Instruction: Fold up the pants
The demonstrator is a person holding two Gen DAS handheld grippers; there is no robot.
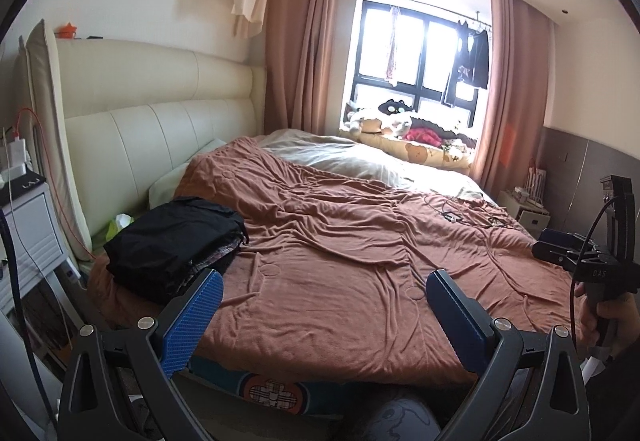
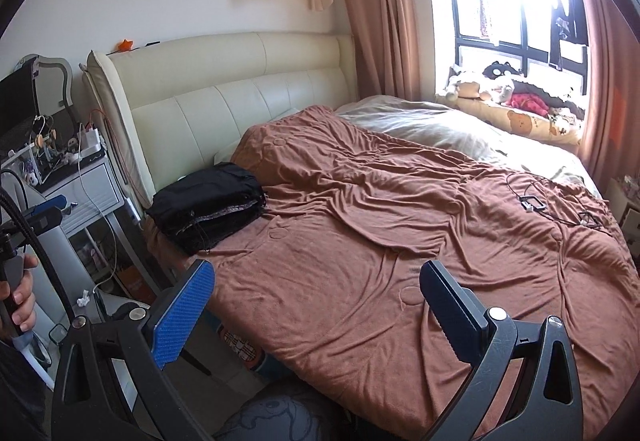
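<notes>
A folded stack of black pants [image 1: 176,241] lies on the near left corner of the bed, close to the headboard; the right wrist view shows the same stack [image 2: 208,207] with a patterned layer in it. My left gripper [image 1: 324,285] hangs open over the brown blanket [image 1: 340,261], just right of the stack, nothing between its blue pads [image 1: 192,321]. My right gripper [image 2: 316,277] is open too, above the blanket [image 2: 400,221], with the stack ahead and to its left. Both grippers are empty.
A cream padded headboard [image 1: 160,113] runs behind the stack. A white nightstand [image 2: 84,185] with cables and clutter stands left of the bed. Loose cables [image 2: 536,201] lie on the blanket's far right. Soft toys [image 1: 384,119] sit on the window ledge between curtains.
</notes>
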